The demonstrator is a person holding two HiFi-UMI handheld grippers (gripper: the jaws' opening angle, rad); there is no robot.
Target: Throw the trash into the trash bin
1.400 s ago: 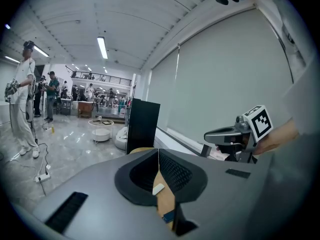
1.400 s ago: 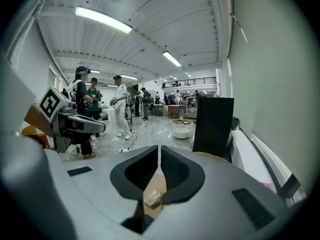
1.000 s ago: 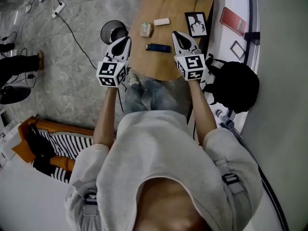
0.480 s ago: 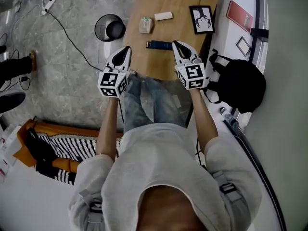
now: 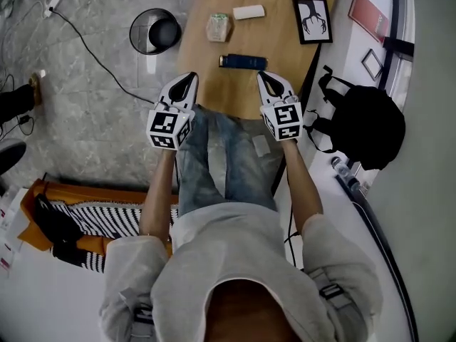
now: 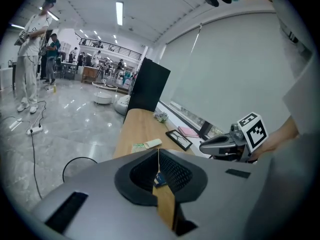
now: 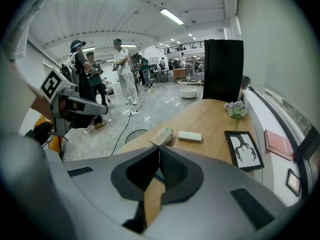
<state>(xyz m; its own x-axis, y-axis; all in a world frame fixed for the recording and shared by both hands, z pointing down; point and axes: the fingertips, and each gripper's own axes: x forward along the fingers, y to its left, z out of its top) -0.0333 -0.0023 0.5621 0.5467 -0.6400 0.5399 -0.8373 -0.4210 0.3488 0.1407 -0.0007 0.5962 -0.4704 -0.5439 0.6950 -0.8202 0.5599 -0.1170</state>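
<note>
You have two tools: the left hand-held gripper [image 5: 189, 78] and the right hand-held gripper [image 5: 266, 78]. Your counter [image 5: 278, 43] carries one packet [image 5: 218, 27], one white block [image 5: 249, 11], one blue bar [image 5: 243, 62] and one framed picture [image 5: 312, 19]. There is one trash bin [image 5: 154, 31].

The left claw [image 6: 159, 153], jaws together, points at a wooden table [image 6: 137, 129], the right claw [image 6: 204, 145] alongside.

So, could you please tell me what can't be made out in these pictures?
- Bin: in the head view its inside is too dark and small to show contents. In the left gripper view all but part of its rim is behind the left gripper.
- Blue item: mostly behind shut jaws in both gripper views, too small to identify in the head view.
- Packet: print too small.
- Table: far end cut off by the head view's top edge.
</note>
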